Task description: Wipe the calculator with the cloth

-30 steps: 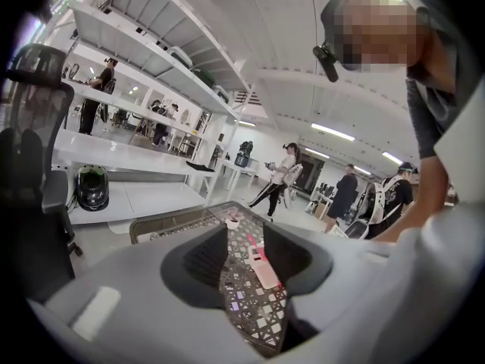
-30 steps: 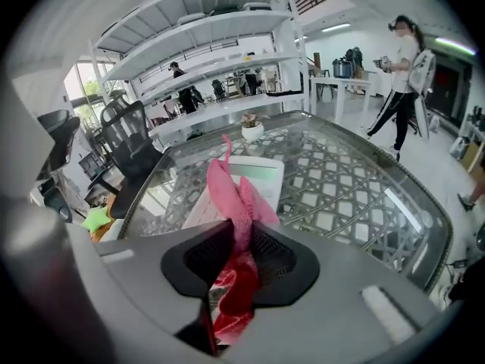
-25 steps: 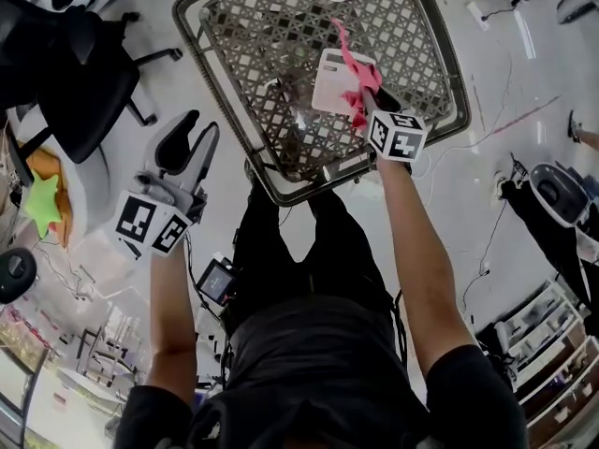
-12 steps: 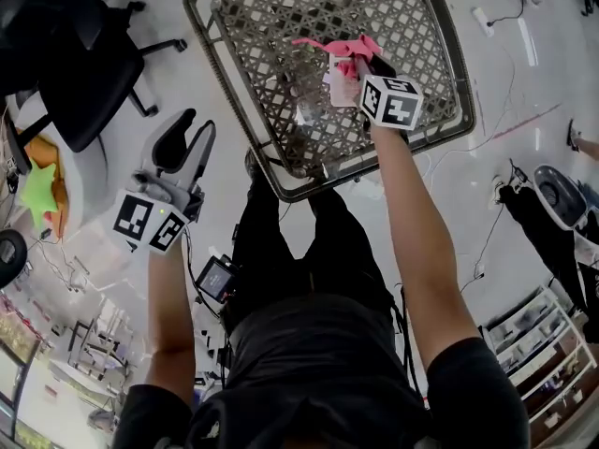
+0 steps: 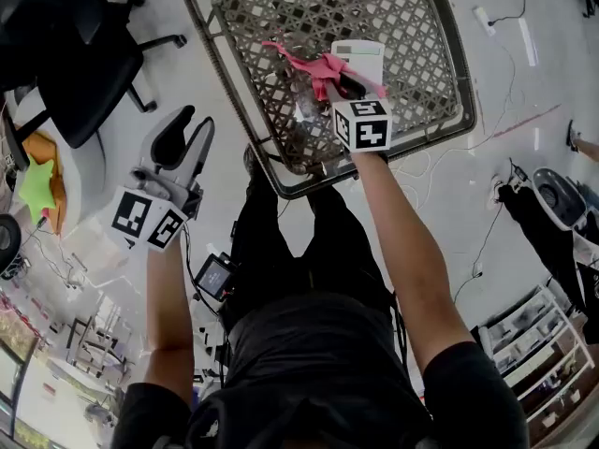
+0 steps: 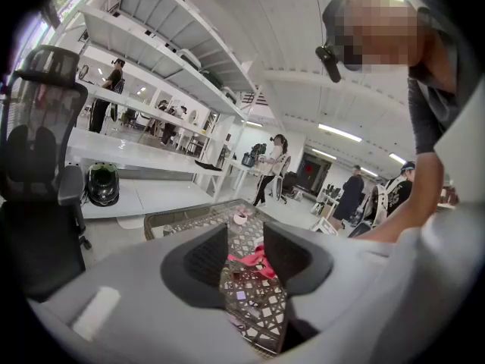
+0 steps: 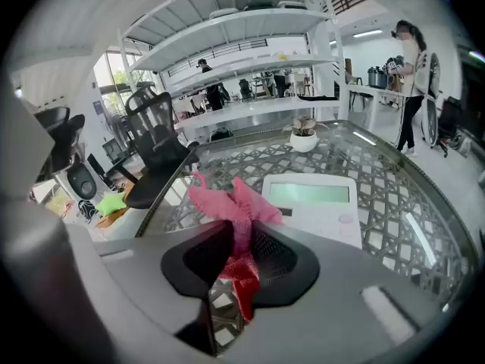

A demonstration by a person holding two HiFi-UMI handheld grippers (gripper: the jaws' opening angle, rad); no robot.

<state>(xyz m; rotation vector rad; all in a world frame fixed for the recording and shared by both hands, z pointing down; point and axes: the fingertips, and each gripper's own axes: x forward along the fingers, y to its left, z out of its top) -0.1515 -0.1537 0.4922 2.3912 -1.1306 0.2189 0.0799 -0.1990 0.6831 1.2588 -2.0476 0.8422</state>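
Found the right gripper [image 5: 343,82] over the glass table [image 5: 208,36], jaws clamped tight on a pink cloth [image 5: 314,64]. Confirmed in the right gripper view: right gripper [image 7: 239,250] pinching the cloth [image 7: 231,202] at a bunched waist, with a darker tail hanging below the pads and the loose end fanned out ahead at 12 o'clock. Located the calculator [image 5: 361,56] flat on the table top, display end away from the person, at 1 o'clock from the right gripper's tips in the head view. Noted the calculator [image 7: 314,203] just past the jaws at 1 o'clock in the right gripper view, with the cloth overlapping its near left corner; could not confirm actual contact. Recorded a loose strip of cloth trailing toward 10 o'clock in the head view. Found the left gripper [image 5: 189,131] off the table, above the floor at 8 o'clock from it, well apart from the calculator. Verified in the left gripper view: left gripper [image 6: 246,252] with jaws spread wide and nothing between them, only the table [image 6: 186,220] visible beyond the gap. Logged a small flower pot [image 7: 303,139] at the table's far edge, a black office chair [image 5: 65,59] at 9 o'clock and a green star [image 5: 39,185] on the floor.
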